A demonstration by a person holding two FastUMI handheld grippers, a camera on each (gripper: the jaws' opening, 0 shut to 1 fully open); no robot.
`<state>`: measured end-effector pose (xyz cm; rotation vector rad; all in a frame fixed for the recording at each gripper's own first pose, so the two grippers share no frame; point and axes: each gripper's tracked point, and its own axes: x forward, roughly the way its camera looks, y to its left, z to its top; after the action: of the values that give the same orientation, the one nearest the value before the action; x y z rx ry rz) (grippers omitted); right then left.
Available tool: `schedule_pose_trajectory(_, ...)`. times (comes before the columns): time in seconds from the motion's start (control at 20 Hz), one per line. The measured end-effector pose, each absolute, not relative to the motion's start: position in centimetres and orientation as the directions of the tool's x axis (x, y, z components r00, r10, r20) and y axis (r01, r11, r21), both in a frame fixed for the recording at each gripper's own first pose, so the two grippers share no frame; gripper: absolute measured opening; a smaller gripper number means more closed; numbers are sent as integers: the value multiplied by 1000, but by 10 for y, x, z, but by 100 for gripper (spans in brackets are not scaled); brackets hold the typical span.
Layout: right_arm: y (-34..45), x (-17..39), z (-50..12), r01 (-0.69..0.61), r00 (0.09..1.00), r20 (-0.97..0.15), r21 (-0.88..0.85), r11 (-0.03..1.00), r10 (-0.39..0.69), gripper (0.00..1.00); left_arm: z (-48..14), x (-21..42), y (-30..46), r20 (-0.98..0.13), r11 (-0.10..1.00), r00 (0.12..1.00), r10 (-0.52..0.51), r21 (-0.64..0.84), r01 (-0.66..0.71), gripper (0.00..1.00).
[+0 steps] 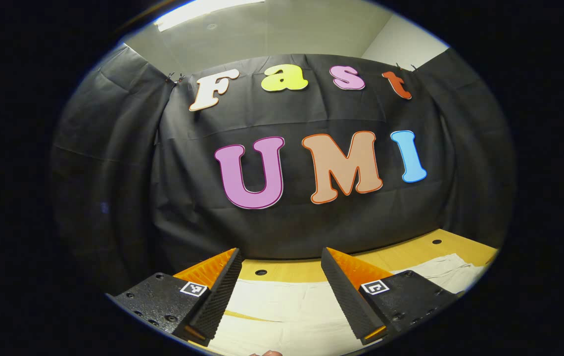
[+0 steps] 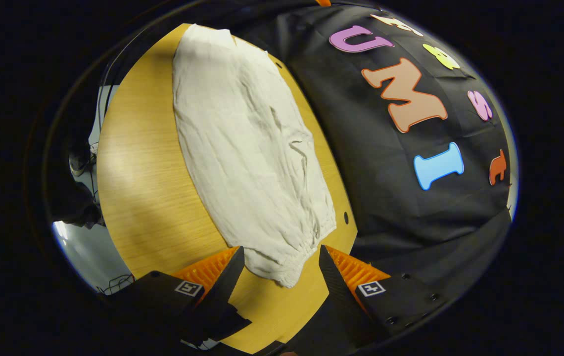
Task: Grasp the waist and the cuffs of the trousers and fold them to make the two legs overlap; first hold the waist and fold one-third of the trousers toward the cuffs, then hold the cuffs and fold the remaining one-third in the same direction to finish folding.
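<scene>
Left gripper (image 1: 282,291), in the left gripper view: jaws stand wide apart, nothing between them. It hovers above pale fabric, tilted so the camera looks mostly forward at the booth's black cloth wall (image 1: 311,217). Under and between the fingers lies the trousers (image 1: 282,306), off-white, lightly creased, flat on a wooden table (image 1: 400,254). More of the same fabric runs off to the right, bunched in soft folds near the table's far edge. Two small dark holes (image 1: 261,272) show in the tabletop beyond the fabric, close to the foot of the cloth wall. Ceiling and a bright light strip show above the cloth.

Right gripper (image 2: 282,274), in the right gripper view: jaws also wide, gripping nothing. It hangs over the table (image 2: 143,168) looking down the length of the trousers (image 2: 247,153). The gathered, elasticated end (image 2: 292,262) of the garment lies just ahead of the fingers, between them in the view, not touching either as far as I can tell. From there the fabric stretches away up the frame in one long, wrinkled strip, the far end near the table's distant edge. Whether the two legs lie stacked cannot be told. Bare wood runs along the strip's left side; on its right the tabletop narrows to a thin band against the black cloth wall (image 2: 386,163), with one small hole (image 2: 346,217) in it.
</scene>
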<state>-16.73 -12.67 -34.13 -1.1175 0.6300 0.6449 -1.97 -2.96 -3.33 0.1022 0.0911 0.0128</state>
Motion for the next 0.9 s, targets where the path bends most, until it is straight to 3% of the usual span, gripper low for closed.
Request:
schedule_pose_trajectory(0.3,-131,-171,-369,-801,591,-796,-560,211,133,100,-39,-20,-28,-104,993,994,39,119,-26,96)
schedule_pose_trajectory(0.9,-123,-137,-388,-791,608,-785,-586,178,117,86,-40,-20,-14,-105,988,992,74,141,-59,96)
